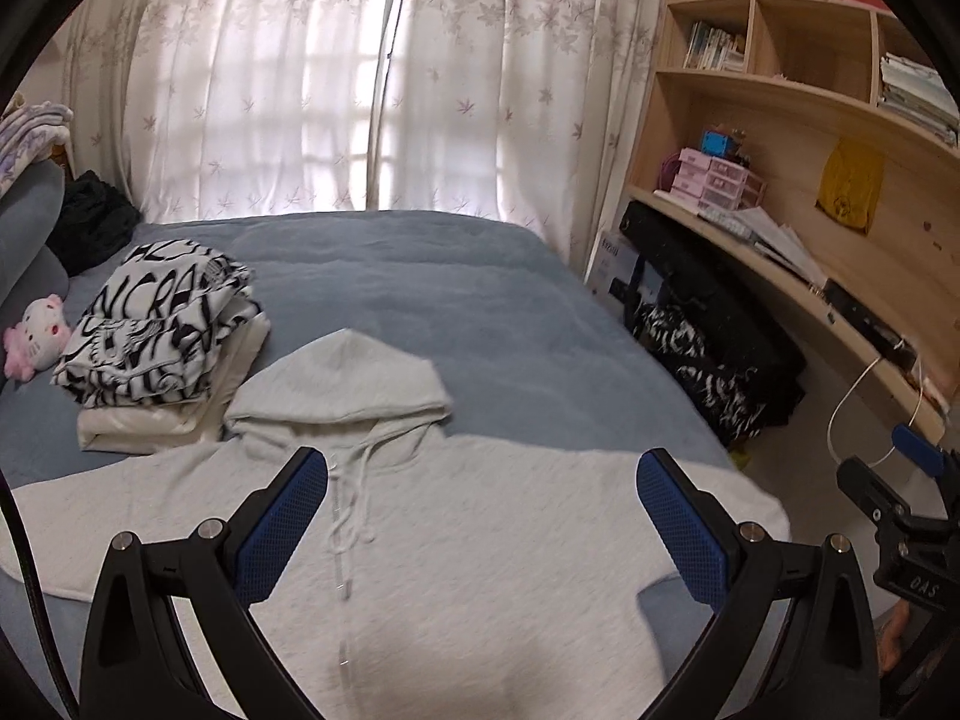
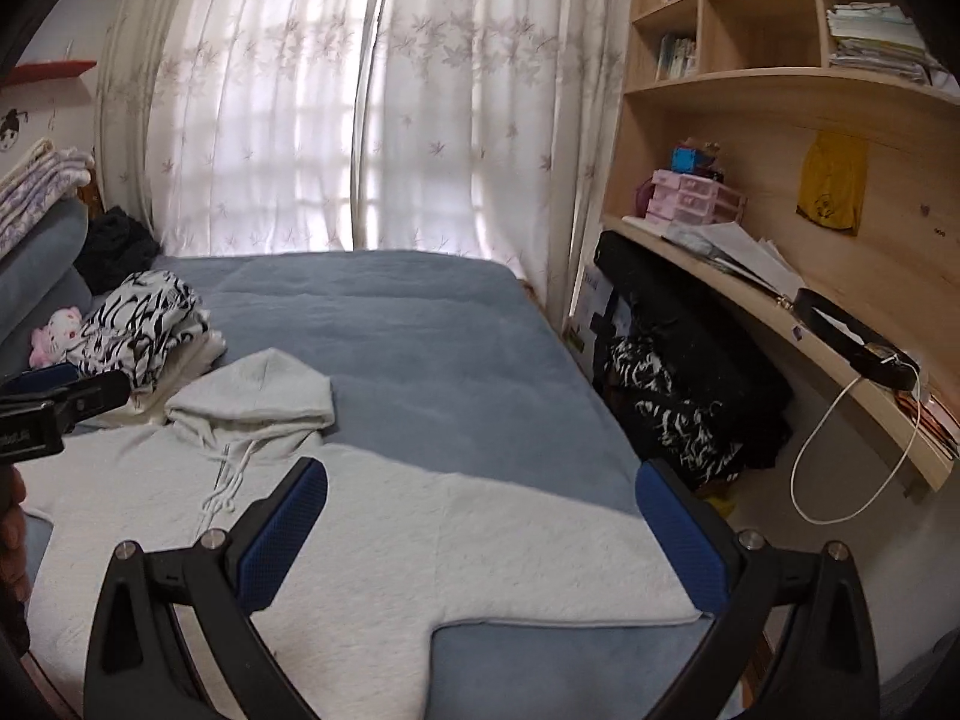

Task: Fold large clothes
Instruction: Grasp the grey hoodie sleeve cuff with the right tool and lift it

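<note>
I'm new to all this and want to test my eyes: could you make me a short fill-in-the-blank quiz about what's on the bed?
1. The light grey hoodie lies spread flat on the ___ bedcover.
2. Both the left gripper and the right gripper are ___.
3. The black-and-white patterned garment lies ___ the folded pile.
4. The plush toy is white and ___.

Answers: blue; open; on top of; pink

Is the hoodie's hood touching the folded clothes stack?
Cannot tell. In the left wrist view the hood sits right beside the stack, and neither view plainly shows contact or gap.
</note>
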Action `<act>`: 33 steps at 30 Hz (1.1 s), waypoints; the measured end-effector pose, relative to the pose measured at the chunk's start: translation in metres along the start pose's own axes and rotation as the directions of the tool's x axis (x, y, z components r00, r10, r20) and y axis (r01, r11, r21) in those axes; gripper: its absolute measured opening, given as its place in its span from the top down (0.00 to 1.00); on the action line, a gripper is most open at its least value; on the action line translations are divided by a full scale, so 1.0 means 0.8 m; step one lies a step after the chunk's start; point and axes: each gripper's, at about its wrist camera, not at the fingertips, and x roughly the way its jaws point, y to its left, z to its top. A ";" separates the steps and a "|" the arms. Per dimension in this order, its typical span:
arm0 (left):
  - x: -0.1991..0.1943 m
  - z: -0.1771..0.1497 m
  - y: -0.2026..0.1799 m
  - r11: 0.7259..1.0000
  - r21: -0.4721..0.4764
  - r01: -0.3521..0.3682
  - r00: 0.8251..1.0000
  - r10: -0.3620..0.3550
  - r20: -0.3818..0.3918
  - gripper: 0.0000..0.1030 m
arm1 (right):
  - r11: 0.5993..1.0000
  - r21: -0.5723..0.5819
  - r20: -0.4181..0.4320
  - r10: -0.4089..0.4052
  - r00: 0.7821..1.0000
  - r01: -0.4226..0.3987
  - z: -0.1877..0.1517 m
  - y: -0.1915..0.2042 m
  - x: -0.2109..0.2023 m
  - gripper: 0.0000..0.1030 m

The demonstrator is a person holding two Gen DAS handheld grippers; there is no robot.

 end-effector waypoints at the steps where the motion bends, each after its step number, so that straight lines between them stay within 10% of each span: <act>1: 0.006 0.005 -0.009 1.000 -0.003 0.009 1.000 -0.009 -0.003 0.01 | 1.000 0.005 0.004 0.003 1.000 -0.003 0.000 -0.006 0.001 0.00; 8: 0.058 0.012 -0.060 1.000 -0.015 0.027 1.000 -0.027 -0.014 0.01 | 0.993 0.117 -0.083 0.028 0.996 -0.018 -0.021 -0.077 0.047 0.00; 21: 0.245 -0.072 -0.102 0.997 -0.074 -0.028 0.957 0.006 -0.290 0.01 | 0.884 0.464 -0.324 0.106 0.940 0.060 -0.141 -0.225 0.170 0.12; 33: 0.318 -0.139 -0.140 1.000 0.013 -0.022 0.927 0.025 -0.375 0.12 | 0.616 0.760 -0.453 0.275 0.848 0.207 -0.288 -0.303 0.251 0.23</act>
